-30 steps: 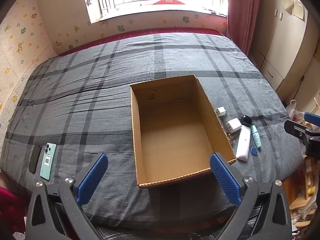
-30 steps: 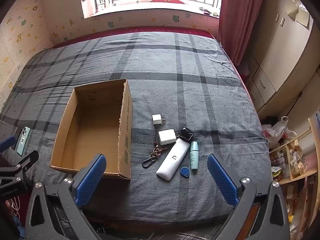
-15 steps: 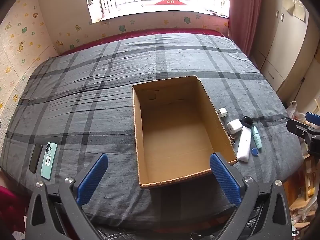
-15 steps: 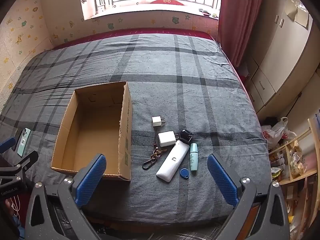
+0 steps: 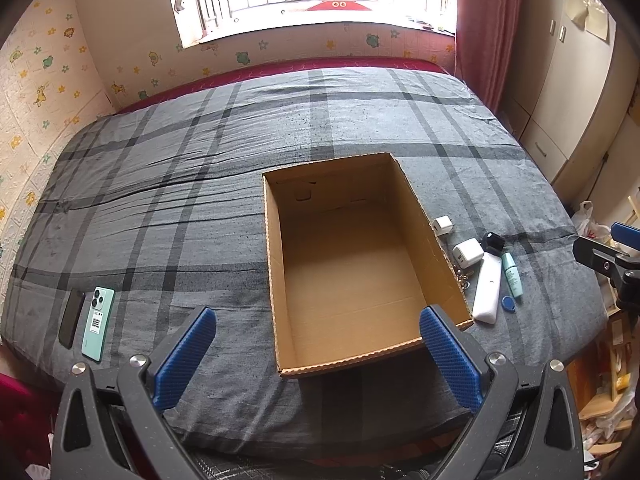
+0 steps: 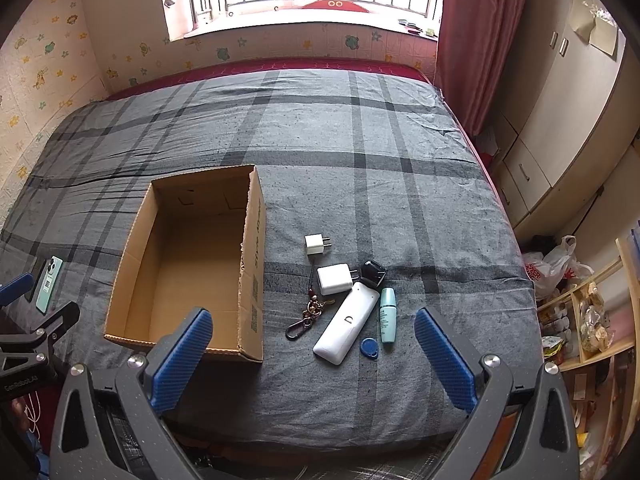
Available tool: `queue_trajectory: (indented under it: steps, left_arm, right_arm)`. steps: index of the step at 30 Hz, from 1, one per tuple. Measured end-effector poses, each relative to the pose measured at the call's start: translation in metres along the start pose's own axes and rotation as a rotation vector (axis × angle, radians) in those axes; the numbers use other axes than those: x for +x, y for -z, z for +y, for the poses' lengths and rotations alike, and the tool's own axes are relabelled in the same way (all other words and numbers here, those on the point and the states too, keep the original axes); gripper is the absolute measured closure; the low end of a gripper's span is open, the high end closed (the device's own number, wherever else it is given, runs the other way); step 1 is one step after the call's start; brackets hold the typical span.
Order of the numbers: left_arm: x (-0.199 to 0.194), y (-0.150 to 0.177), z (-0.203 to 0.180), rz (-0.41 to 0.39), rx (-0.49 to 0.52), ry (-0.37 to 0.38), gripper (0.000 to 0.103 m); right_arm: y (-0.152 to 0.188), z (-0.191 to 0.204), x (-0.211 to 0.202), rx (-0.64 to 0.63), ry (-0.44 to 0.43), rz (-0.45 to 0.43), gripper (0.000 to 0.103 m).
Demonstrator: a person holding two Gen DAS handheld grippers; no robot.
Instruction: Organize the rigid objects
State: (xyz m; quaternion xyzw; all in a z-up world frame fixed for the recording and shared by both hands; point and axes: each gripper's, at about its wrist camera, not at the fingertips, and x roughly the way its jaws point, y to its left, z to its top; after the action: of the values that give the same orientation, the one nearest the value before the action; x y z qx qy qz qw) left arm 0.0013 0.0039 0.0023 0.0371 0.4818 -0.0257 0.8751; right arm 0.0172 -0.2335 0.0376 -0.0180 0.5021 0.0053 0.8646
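An open, empty cardboard box lies on the grey plaid bed. Right of it lie a small white plug, a larger white charger, a black adapter, a long white remote, a teal tube, a blue key fob and a keyring. A mint green phone and a dark phone lie at the bed's left edge. My left gripper is open above the box's near edge. My right gripper is open above the near side of the small items.
The bed fills most of both views. A window and sticker wall are behind it. A red curtain and cream wardrobe stand to the right. A wooden shelf with clutter and a plastic bag sit at the near right.
Both grippers have drifted slightly; the views shifted a little so the box and items sit a bit lower and more right. Nothing was picked up or moved on the bed.
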Motion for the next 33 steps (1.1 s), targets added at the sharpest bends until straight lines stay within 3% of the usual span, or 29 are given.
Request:
queue_trajectory:
  steps: [33]
  left_arm:
    - [0.0035,0.0014,-0.0012,0.004,-0.003,-0.003,0.0]
  right_arm:
    - [-0.0008,0.0023,0.0022,-0.002,-0.011,0.004,0.0]
